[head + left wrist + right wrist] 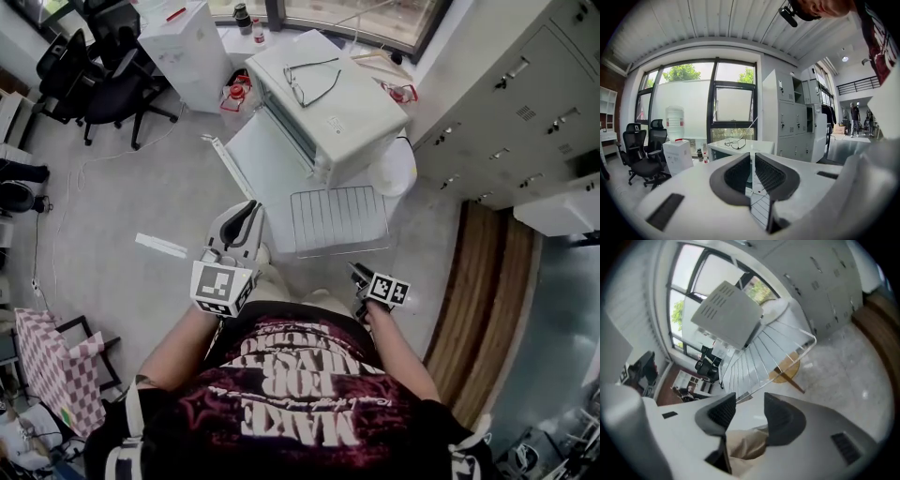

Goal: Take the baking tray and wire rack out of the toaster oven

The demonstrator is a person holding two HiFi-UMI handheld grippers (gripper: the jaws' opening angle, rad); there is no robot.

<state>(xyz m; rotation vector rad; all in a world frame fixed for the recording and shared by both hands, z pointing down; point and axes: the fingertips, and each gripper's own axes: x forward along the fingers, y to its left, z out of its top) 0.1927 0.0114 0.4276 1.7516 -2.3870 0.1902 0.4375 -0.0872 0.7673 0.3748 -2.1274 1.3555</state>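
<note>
Closest in, the right gripper [749,403] hangs just in front of the toaster oven [342,112], and the trouble I would expect starts there. The wire rack [339,220] lies flat outside the oven, just in front of its open door [267,159] and between the oven and both grippers. A reach back toward the oven mouth could therefore catch a jaw in the wires and drag or tip the rack. A pair of glasses [309,82] rests on top of the oven. A hard tug on anything stuck inside could jolt the oven and slide them off.

The right gripper's jaws stand about half apart with nothing between the pads and nothing touching them. Only tan cloth [743,446], probably the person's trouser leg, shows beneath them. The left gripper [753,157] sits to the left of the rack, also short of the oven. Its jaws are drawn in to a narrow slit and are empty, and the rack's wires and the oven show through the gap.

I cannot pick out the baking tray anywhere outside the oven, so I judge it is still inside. The dark opening does not show it. I cannot tell what the rack rests on.
</note>
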